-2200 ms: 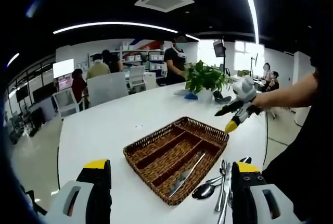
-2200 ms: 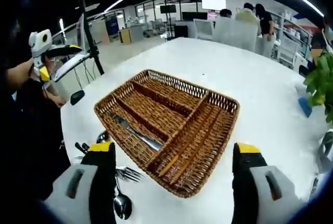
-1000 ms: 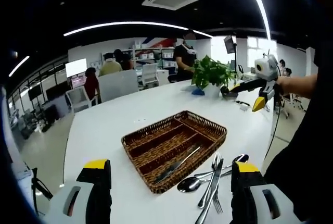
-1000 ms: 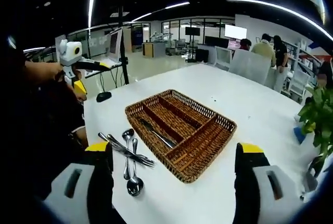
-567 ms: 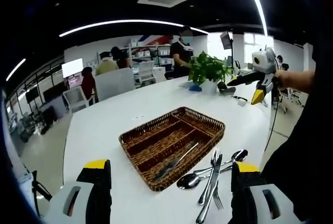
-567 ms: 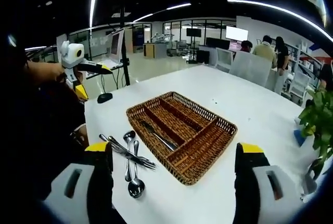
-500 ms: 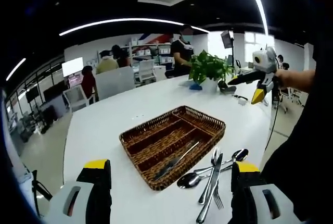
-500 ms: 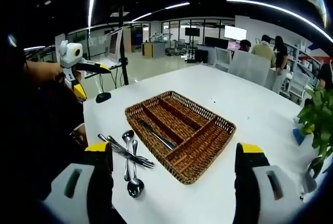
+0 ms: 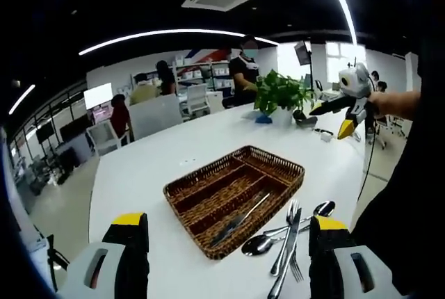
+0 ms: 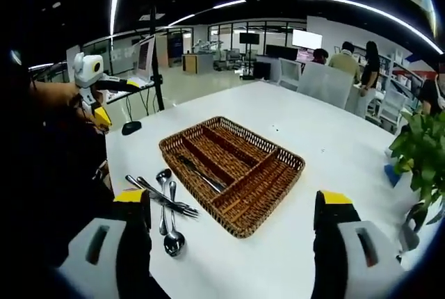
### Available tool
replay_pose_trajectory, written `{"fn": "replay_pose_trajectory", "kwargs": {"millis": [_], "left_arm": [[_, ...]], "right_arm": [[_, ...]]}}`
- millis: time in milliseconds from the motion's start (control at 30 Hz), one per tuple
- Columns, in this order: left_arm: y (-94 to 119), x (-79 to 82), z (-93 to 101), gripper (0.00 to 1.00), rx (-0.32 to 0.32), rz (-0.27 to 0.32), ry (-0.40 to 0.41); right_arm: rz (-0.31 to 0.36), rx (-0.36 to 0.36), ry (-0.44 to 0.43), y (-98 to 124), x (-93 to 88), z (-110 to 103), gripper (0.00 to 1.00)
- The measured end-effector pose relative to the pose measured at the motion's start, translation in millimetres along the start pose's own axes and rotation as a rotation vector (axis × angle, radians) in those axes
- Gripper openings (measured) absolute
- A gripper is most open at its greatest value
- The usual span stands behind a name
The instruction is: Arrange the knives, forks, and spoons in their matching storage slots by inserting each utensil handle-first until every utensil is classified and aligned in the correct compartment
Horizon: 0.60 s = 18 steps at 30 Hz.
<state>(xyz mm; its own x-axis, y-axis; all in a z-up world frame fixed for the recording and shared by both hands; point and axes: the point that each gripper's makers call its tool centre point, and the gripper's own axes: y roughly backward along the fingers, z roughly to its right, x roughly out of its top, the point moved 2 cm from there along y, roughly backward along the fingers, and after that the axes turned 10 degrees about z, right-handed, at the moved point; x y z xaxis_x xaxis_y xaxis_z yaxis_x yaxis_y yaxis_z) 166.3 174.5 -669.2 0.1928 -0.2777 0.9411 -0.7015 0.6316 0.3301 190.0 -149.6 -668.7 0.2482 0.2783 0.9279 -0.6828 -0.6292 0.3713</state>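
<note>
A brown wicker tray (image 9: 280,160) with long slots sits mid-table, also seen in the right gripper view as the tray (image 10: 174,142). One knife (image 9: 235,220) lies in a slot, the same knife (image 10: 202,174) in the other view. A loose pile of spoons, forks and a knife (image 9: 288,233) lies on the white table beside the tray, the pile (image 10: 163,208) at its near-left corner. My left gripper (image 9: 228,224) is open, held back from the tray. My right gripper (image 10: 233,199) is open too, above the table. Each gripper appears in the other's view: right gripper (image 9: 345,104), left gripper (image 10: 94,80).
A potted plant (image 9: 278,97) stands at the table's far side, the same plant (image 10: 421,153) at the right. A small black object (image 10: 130,127) lies near the table edge. People and white chairs (image 9: 156,115) are beyond the table.
Both cameras have drawn back from the tray and shifted a little. The knife in the tray and the pile beside it have not moved. Both grippers stay open.
</note>
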Motion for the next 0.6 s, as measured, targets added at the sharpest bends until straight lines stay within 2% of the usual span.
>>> {"fn": "replay_pose_trajectory", "kwargs": {"millis": [100,133,167,267,300,367,400,500,567,600], "left_arm": [[0.0,-27.7,8.6,1.00,-0.052,-0.111,-0.001],[-0.3,-34.2,11.6,1.00,-0.063,-0.132,-0.019],[-1.3,-35.2,13.5,1.00,-0.065,-0.127,-0.032],[-0.5,-43.4,22.7,0.90,-0.096,-0.154,-0.042],[0.8,-51.4,29.8,0.85,-0.136,-0.184,-0.029],[1.8,-64.8,37.9,0.83,-0.173,-0.232,-0.004],[3.0,-77.0,44.2,0.83,-0.207,-0.284,-0.010],[1.3,-99.8,51.5,0.74,-0.252,-0.361,-0.061],[-3.3,-110.1,53.4,0.68,-0.260,-0.374,-0.060],[-2.5,-112.0,59.1,0.61,-0.282,-0.397,-0.055]], "right_arm": [[-0.001,-0.002,-0.004,-0.2,-1.3,-1.7,0.99],[-0.002,-0.003,-0.004,0.2,-1.9,-2.7,0.99],[-0.004,-0.005,-0.004,0.8,-2.5,-3.3,0.99],[-0.002,-0.008,-0.009,2.8,-4.2,-4.6,0.99],[-0.004,-0.008,-0.014,3.1,-5.5,-5.1,0.99],[0.003,0.000,-0.028,2.9,-5.7,-7.6,0.99],[0.006,0.000,-0.033,2.6,-5.8,-8.9,0.99],[0.001,-0.003,-0.029,0.5,-8.8,-11.3,0.99],[0.005,-0.001,-0.039,-0.4,-9.4,-12.9,0.99],[0.004,0.000,-0.040,-0.5,-9.6,-13.3,0.99]]}}
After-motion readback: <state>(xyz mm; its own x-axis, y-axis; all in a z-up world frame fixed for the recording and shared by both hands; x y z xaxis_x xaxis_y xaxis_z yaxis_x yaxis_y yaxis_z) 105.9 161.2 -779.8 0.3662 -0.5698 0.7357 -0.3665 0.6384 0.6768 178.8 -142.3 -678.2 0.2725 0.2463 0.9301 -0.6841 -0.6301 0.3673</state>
